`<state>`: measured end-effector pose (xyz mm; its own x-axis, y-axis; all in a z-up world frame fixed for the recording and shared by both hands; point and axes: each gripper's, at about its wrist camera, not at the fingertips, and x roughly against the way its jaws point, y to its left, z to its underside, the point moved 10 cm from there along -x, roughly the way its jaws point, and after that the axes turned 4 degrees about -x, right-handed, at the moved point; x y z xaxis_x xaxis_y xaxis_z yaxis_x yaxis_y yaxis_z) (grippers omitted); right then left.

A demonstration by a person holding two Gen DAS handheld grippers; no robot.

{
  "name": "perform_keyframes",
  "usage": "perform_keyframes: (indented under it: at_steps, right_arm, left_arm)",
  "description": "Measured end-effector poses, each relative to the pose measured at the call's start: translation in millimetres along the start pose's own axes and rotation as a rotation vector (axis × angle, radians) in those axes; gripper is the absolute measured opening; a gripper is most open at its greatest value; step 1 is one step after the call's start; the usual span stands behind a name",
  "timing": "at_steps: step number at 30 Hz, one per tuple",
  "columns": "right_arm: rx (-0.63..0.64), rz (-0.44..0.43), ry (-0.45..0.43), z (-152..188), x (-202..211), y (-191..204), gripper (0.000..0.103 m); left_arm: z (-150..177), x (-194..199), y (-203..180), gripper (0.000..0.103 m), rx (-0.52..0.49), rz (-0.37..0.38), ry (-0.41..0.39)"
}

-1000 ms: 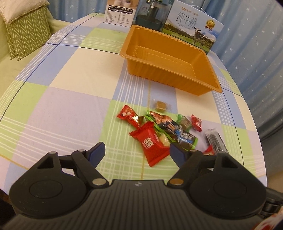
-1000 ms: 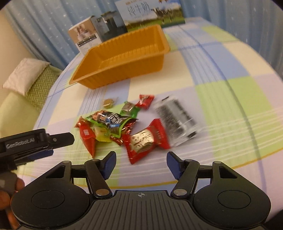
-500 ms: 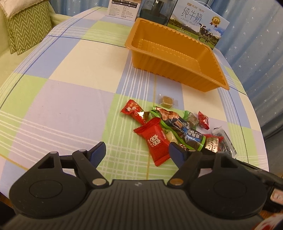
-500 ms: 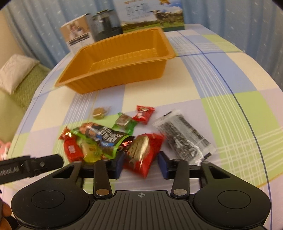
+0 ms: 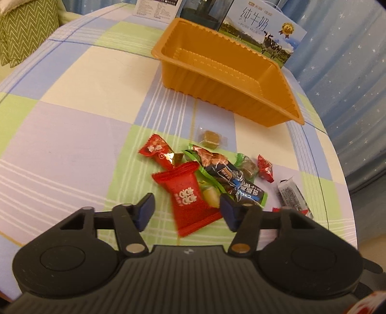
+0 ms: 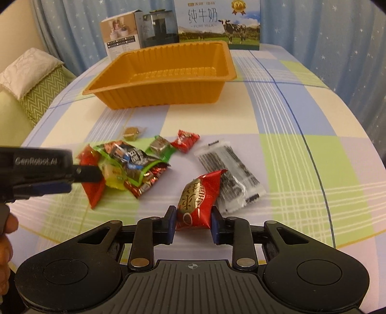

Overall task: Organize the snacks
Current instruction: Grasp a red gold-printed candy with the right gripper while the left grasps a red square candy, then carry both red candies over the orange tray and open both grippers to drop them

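Note:
Several wrapped snacks lie in a pile on the checked tablecloth, in front of an empty orange tray (image 5: 217, 94) (image 6: 164, 94). My left gripper (image 5: 187, 209) hangs low over the pile with its jaws closing. A red packet with white print (image 5: 188, 195) lies between them, and the pads do not press on it. My right gripper (image 6: 193, 218) is shut on a red and gold packet (image 6: 200, 195), its jaws still closing. A black-and-white packet (image 6: 229, 174) lies just behind it. A dark packet with a green edge (image 5: 226, 174) rests beside the red one.
A milk box (image 6: 217, 21), a white box (image 6: 120, 36) and a dark jar (image 6: 159, 29) stand behind the tray. A brown cube candy (image 5: 212, 139) and a small red candy (image 6: 185, 141) lie loose. A green cushion (image 6: 36, 79) sits off the table's left. A hand (image 6: 4, 231) shows at the left edge.
The right jaws closed on the red and gold packet, which now stands between the pads. The left gripper sank toward the pile and its jaws narrowed around the red packet.

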<state>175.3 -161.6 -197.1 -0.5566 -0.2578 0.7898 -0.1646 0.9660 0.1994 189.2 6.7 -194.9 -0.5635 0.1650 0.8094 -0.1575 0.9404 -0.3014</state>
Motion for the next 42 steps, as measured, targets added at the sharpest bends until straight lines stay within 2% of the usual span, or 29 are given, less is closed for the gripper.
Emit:
perform_keyframes:
  at_steps: [1,4,6,8,11,16,18,21,28,34,42]
  right_arm:
    - [-0.006,-0.001,0.001,0,0,-1,0.029]
    - [-0.016,-0.005,0.003,-1,0,-1,0.033]
    - [-0.014,-0.005,0.0,-2,0,-1,0.042]
    - [-0.012,-0.007,-0.007,-4,-1,0,0.045]
    - [-0.001,0.005,-0.016,-4,-4,2,0.046]
    - [0.002,0.025,-0.018,-3,-10,2,0.045]
    - [0.004,0.027,-0.026,-3,-8,2,0.032]
    - [0.02,0.032,-0.042,-4,-2,3,0.03]
    - [0.032,0.022,-0.082,-12,15,8,0.03]
    - [0.036,0.001,-0.127,-32,30,16,0.03]
    - [0.058,-0.025,-0.203,-94,31,22,0.031]
  left_arm:
    - [0,-2,0,0.04,0.006,0.006,-0.001]
    - [0,-4,2,0.031,-0.005,0.0,-0.008]
    - [1,-3,4,0.029,-0.017,0.0,-0.006]
    - [1,-2,6,0.028,-0.039,-0.014,-0.004]
    - [2,0,6,0.027,-0.082,-0.04,-0.002]
    - [1,-4,1,0.027,-0.185,-0.086,0.006]
    - [1,-4,0,0.026,-0.21,-0.094,0.004]
    - [3,0,1,0.022,-0.217,-0.096,0.0]
    - [-1,23,7,0.022,-0.195,-0.103,-0.034]
    - [-22,41,-2,0.022,-0.198,-0.076,-0.08]
    - [-80,44,-24,0.022,-0.243,-0.051,-0.15]
